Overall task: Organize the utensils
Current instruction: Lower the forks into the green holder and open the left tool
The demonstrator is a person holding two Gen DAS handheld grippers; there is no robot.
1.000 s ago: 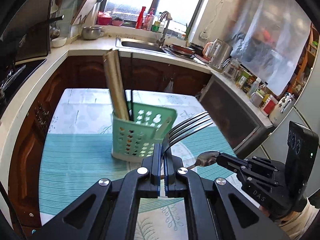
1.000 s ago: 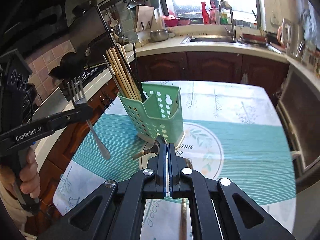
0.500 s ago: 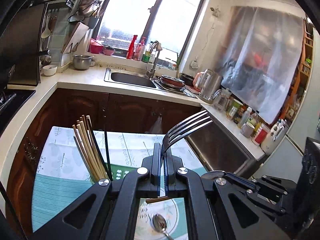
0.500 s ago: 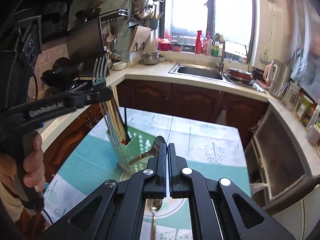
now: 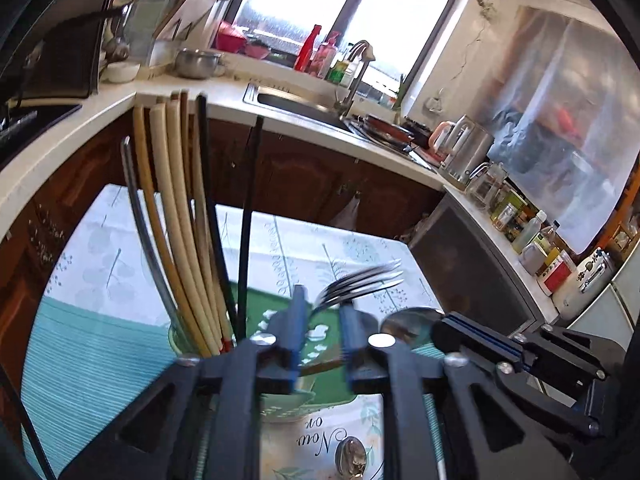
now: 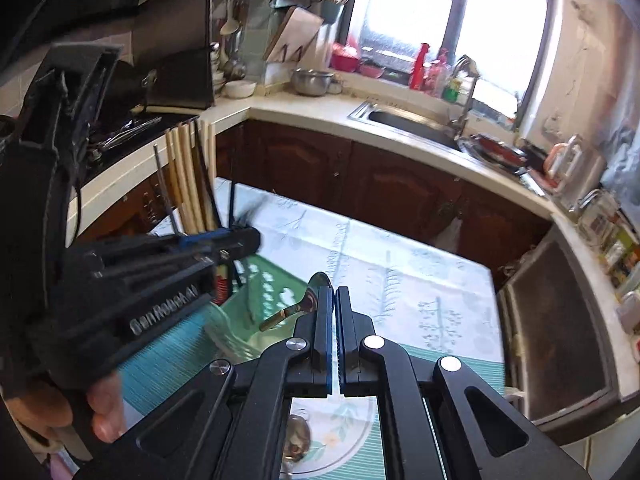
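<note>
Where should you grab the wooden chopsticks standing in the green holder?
Grip the wooden chopsticks on their bare upper part, well above the green holder. They stand almost upright with their tops free, so coming down from above looks best. Black chopsticks and a metal handle stand close on either side, so a sideways approach would likely bump those.

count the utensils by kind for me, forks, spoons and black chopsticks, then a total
fork: 1
spoons: 2, one in the right gripper, one lying on the tablecloth
black chopsticks: 2, standing in the green caddy
total: 5
</note>
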